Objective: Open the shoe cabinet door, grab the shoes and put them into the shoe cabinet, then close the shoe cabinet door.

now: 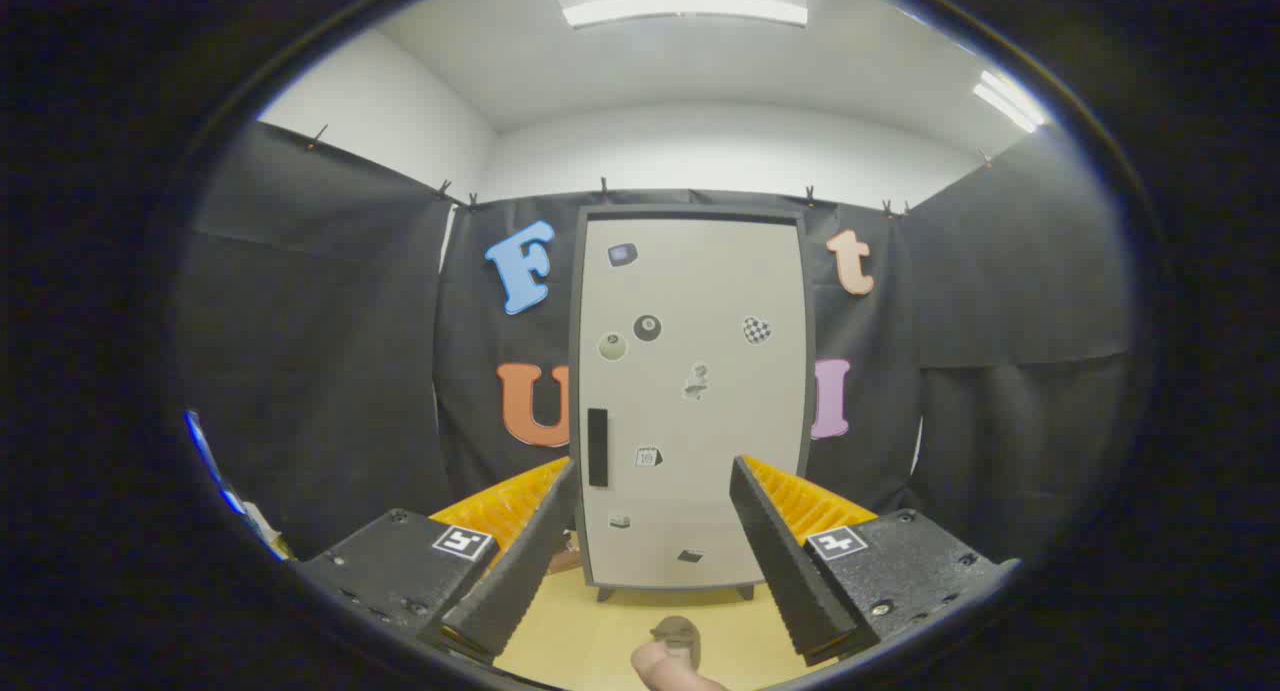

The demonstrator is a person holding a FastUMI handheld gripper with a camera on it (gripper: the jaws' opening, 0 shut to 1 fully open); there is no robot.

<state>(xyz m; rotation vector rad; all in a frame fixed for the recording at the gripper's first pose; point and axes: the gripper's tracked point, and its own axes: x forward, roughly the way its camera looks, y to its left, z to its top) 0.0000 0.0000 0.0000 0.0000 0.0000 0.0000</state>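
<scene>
A tall light-grey shoe cabinet [690, 401] with a dark frame stands upright on short legs beyond my fingers, its door shut. A black vertical handle [597, 447] sits on the door's left side, and several small stickers dot the door. My gripper [652, 471] is open, well short of the cabinet, with nothing between its fingers; the handle lies just right of the left fingertip in the view. A small brownish object [677, 633], perhaps a shoe, lies on the pale wooden floor between the fingers, low down. A fingertip of a person's hand [665, 668] shows below it.
Black cloth walls close in the booth on the left, right and behind the cabinet. The pale wooden floor [620, 621] runs from the fingers to the cabinet's feet. A blue-and-white object [215, 471] shows at the far left.
</scene>
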